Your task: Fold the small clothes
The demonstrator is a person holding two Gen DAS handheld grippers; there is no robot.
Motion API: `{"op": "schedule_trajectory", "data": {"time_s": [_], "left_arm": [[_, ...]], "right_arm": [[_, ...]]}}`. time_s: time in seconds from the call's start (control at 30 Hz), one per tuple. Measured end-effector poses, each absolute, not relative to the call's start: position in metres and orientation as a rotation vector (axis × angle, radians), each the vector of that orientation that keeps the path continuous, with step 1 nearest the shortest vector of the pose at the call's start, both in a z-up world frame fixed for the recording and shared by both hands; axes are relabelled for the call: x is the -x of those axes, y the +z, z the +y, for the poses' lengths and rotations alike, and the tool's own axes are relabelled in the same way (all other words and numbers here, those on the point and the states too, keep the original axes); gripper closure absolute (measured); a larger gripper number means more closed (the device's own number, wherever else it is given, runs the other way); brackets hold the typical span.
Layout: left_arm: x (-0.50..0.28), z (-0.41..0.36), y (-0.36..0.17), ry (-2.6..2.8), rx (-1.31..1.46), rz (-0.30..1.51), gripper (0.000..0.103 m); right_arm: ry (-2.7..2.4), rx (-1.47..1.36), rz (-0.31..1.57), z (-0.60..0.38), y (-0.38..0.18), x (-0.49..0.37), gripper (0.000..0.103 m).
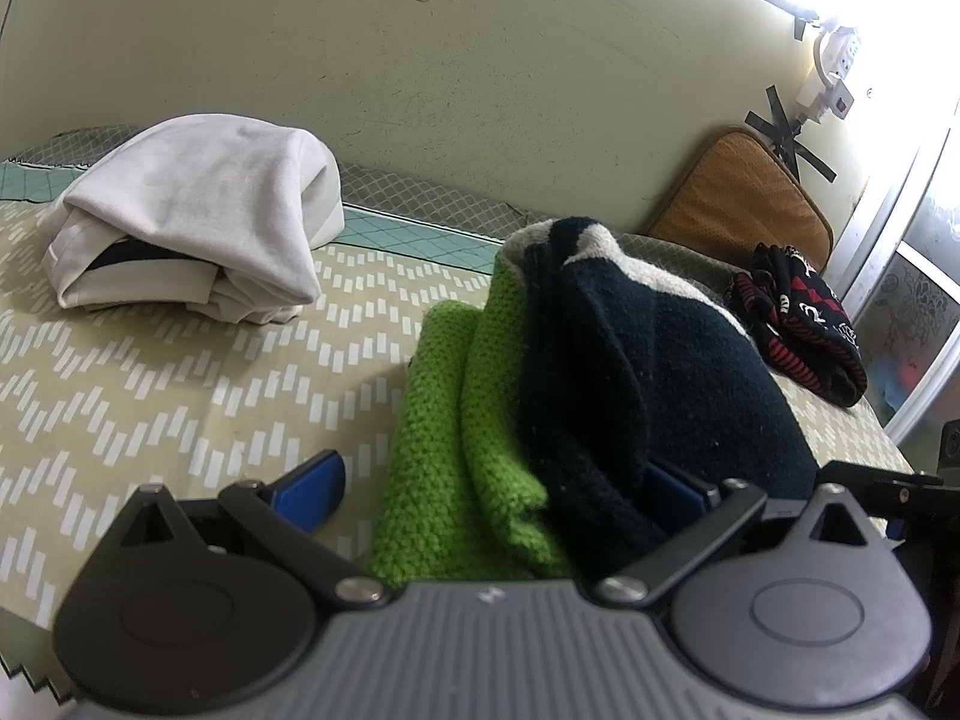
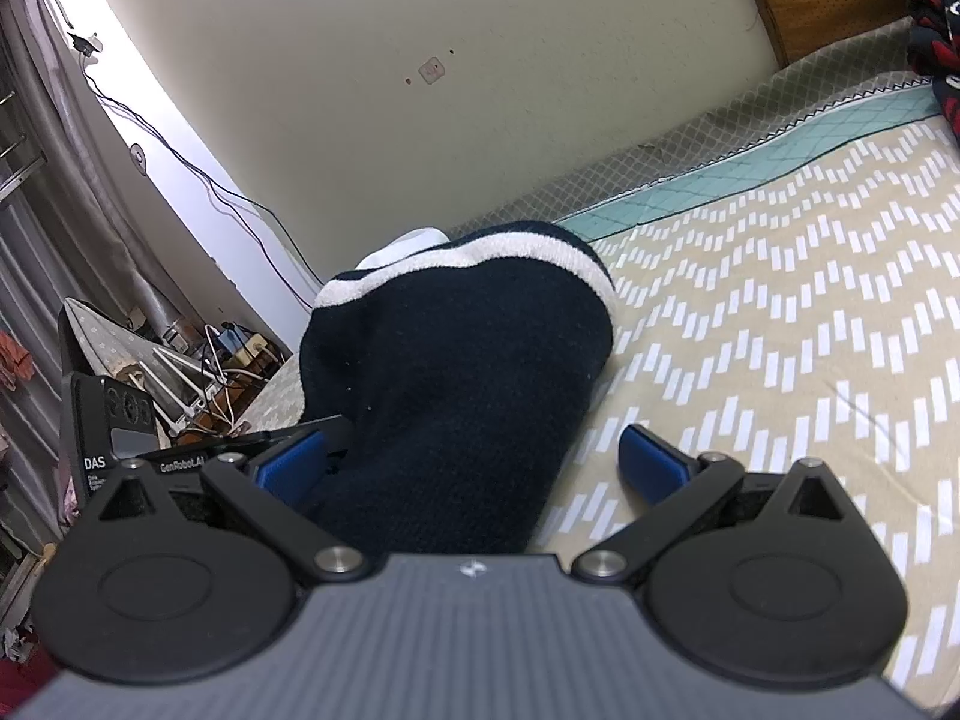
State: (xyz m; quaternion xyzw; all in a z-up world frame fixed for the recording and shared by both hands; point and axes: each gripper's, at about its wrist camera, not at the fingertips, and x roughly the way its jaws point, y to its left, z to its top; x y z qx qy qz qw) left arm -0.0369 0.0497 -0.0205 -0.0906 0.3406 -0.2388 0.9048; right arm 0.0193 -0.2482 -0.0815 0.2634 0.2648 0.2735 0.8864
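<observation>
A knitted garment in navy [image 1: 648, 372] with a green part [image 1: 444, 420] and a cream band lies bunched on the patterned bed sheet [image 1: 150, 396]. My left gripper [image 1: 492, 486] is open, its blue fingers [image 1: 309, 489] standing either side of the garment's near end. In the right wrist view the same navy knit [image 2: 456, 372] with its white stripe lies between the open fingers [image 2: 651, 462] of my right gripper [image 2: 468, 462]. Neither gripper is closed on the cloth.
A folded white garment [image 1: 192, 210] sits at the back left of the bed. A black and red knitted item [image 1: 798, 324] lies at the back right near an orange cushion [image 1: 738, 204]. The wall runs close behind. The bed's left edge drops to cluttered cables [image 2: 198, 372].
</observation>
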Motion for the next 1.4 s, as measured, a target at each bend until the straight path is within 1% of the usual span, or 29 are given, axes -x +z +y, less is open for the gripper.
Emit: {"op": "schedule_trajectory", "data": {"time_s": [1.4], "left_arm": [[0.0359, 0.0496, -0.0208, -0.499, 0.190, 0.703, 0.000]], "right_arm": [[0.564, -0.535, 0.552, -0.2463, -0.0816, -0.0187, 0.000]]}}
